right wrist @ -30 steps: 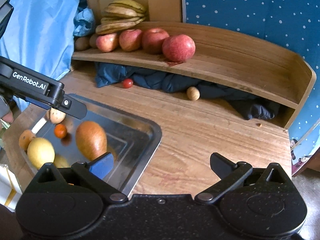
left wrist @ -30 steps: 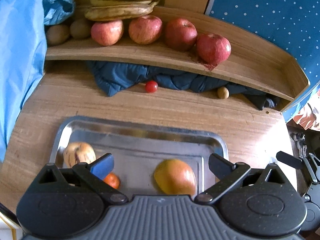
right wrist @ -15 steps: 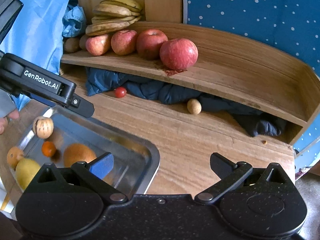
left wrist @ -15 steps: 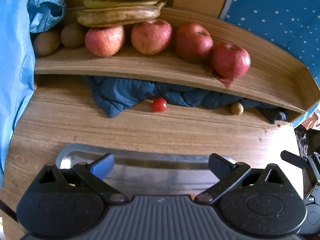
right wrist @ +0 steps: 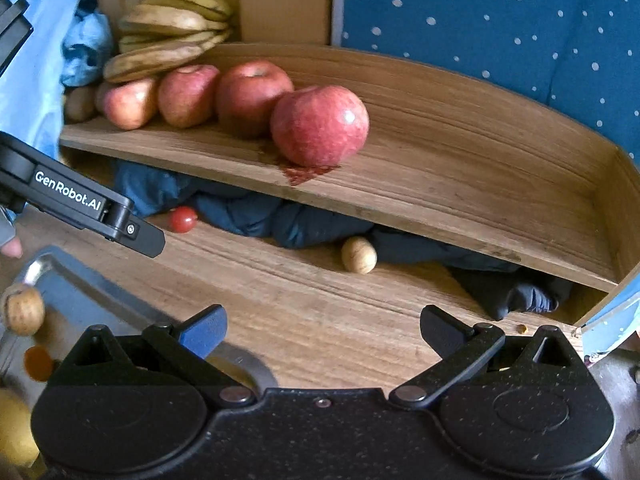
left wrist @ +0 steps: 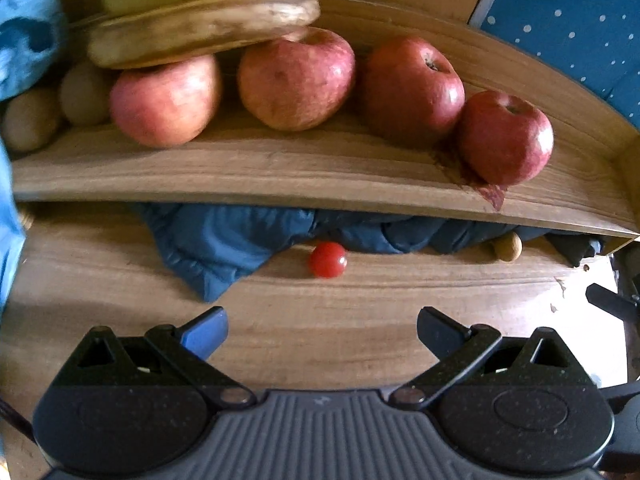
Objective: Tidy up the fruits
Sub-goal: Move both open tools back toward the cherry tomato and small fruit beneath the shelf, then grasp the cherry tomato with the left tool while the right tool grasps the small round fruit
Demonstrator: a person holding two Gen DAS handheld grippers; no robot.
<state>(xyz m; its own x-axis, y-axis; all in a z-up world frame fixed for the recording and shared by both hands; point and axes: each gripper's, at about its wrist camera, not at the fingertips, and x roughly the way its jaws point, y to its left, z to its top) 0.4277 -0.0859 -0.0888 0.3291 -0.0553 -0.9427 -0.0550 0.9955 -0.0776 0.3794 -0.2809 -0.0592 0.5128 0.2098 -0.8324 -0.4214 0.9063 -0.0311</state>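
Note:
My left gripper [left wrist: 322, 330] is open and empty, low over the wooden table, facing a small red tomato [left wrist: 327, 259] that lies just ahead by a blue cloth [left wrist: 224, 242]. Above it, the wooden shelf [left wrist: 280, 172] holds several red apples [left wrist: 296, 78], bananas [left wrist: 204, 24] and brown kiwis [left wrist: 30, 118]. My right gripper [right wrist: 322, 330] is open and empty over the table. In its view the left gripper's finger [right wrist: 136, 234] reaches toward the tomato [right wrist: 183, 219]. A small tan fruit [right wrist: 359, 255] lies under the shelf [right wrist: 440, 184].
A steel tray [right wrist: 80, 300] at the lower left of the right wrist view holds a speckled fruit [right wrist: 22, 309], a small orange fruit [right wrist: 38, 362] and a yellow fruit [right wrist: 12, 424]. Blue dotted fabric [right wrist: 500, 20] hangs behind the shelf. The dark cloth [right wrist: 516, 292] fills the space under it.
My left gripper moved forward off the tray toward the shelf and the tomato; the tray has left its view. My right gripper also moved forward and closer to the shelf.

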